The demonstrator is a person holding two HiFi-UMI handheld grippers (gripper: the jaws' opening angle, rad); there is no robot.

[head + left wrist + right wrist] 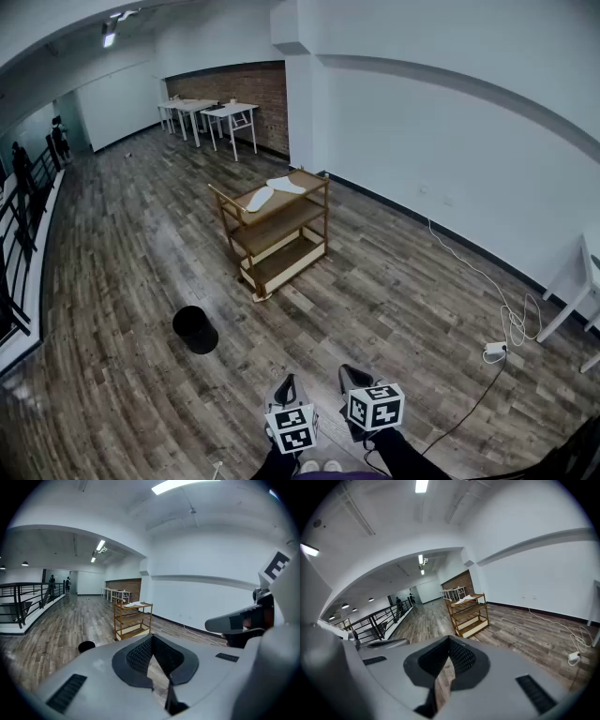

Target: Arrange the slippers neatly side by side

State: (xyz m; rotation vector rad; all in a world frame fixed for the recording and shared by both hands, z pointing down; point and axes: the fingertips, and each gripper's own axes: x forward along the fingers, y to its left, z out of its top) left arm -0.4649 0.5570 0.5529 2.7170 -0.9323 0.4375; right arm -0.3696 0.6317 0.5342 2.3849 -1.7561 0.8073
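Left gripper (288, 382) is low at 6 o'clock in the head view, jaws pressed together with nothing between them; its own view shows the dark pads meeting at the tips (151, 637). Right gripper (352, 377) sits just beside it, toward 3 o'clock. Its jaws are also closed and empty, tips together in its own view (449, 641). Both point slightly downward over bare wood floor (122, 281).

Out at 10 o'clock from the grippers stands a black round bin (195, 329). At 3 o'clock a white power strip (495, 349) lies on the boards, its white cable (469, 267) trailing back along the wall.

Straight ahead at 12 o'clock, well apart from both grippers, is the wooden rack (281, 234). The two white slippers (260, 198) are on its top shelf, at an angle to each other rather than parallel. Both gripper views catch them there too, small and pale on top (135, 603) (464, 600).

Further on at 11 o'clock are white tables (211, 111) before a brick wall (234, 86), and a black railing (19, 211) runs at 9 o'clock.
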